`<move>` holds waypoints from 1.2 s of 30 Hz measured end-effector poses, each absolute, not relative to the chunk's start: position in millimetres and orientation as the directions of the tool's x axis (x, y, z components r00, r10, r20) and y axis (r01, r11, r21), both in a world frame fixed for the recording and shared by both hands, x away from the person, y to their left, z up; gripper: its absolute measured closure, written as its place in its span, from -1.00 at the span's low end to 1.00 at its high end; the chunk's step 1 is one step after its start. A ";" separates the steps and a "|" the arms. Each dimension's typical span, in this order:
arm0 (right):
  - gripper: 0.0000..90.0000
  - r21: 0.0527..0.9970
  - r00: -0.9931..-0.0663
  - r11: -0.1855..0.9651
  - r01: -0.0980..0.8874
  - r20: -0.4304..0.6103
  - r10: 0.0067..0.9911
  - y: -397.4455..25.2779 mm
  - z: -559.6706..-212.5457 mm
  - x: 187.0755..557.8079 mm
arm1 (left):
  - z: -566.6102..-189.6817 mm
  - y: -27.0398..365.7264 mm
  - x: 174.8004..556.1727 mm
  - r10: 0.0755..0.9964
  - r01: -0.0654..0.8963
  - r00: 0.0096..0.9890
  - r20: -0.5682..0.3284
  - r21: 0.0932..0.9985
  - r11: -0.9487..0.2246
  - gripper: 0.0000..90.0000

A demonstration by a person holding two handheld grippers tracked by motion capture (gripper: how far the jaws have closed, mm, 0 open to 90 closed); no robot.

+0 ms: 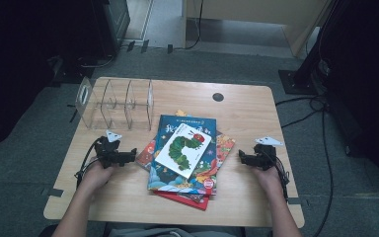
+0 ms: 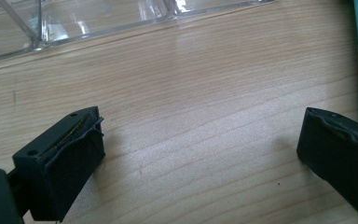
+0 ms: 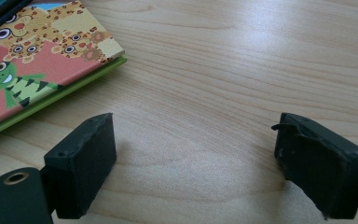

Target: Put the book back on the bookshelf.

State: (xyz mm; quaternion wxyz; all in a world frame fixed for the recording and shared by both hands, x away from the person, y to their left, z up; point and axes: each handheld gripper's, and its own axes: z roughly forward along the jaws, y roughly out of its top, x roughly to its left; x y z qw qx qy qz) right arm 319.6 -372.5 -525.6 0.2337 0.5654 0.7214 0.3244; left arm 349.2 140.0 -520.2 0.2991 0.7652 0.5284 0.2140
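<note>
Resting low on the wooden table [image 1: 246,118], the left gripper [image 1: 128,157] and right gripper [image 1: 244,157] flank a stack of picture books [image 1: 185,153] at frame centre, both with jaws spread wide and empty. A clear acrylic organiser [image 1: 116,103] stands at upper left.
</note>
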 end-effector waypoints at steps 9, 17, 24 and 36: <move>-0.69 0.736 -0.248 0.147 0.661 0.030 0.968 -372.5 -525.6 319.3 | -520.0 140.5 349.4 0.938 0.683 0.346 0.012 0.683 -0.260 -0.98; -0.46 0.740 -0.273 0.163 0.652 0.029 0.962 -374.0 -524.3 318.7 | -520.0 146.1 349.0 0.906 0.660 0.422 0.011 0.682 -0.316 -0.98; -0.30 0.713 -0.274 0.168 0.681 0.035 0.961 -372.8 -519.1 325.0 | -519.0 145.4 348.0 0.899 0.662 0.438 0.010 0.673 -0.331 -0.98; 0.00 0.716 -0.321 0.170 0.677 0.080 0.944 -369.5 -513.8 325.1 | -507.8 142.9 350.9 0.875 0.714 0.484 0.007 0.574 -0.400 -0.93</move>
